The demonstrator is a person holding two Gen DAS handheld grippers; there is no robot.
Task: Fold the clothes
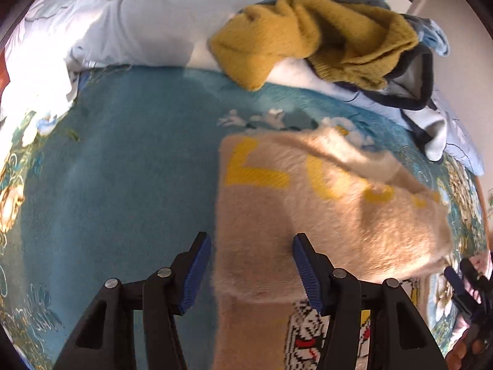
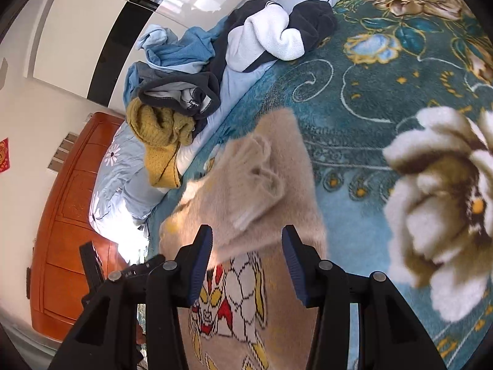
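Note:
A beige fuzzy sweater with yellow letters and a cartoon print lies partly folded on the teal flowered blanket. My left gripper is open, its jaws standing over the sweater's left edge, holding nothing. My right gripper is open above the same sweater, over a folded-in sleeve and the cartoon print. The right gripper also shows at the right edge of the left wrist view.
A pile of unfolded clothes lies at the blanket's far edge: a mustard sweater, a dark navy and white garment and blue garments. A pale blue flowered quilt lies behind. An orange wooden cabinet stands beside the bed.

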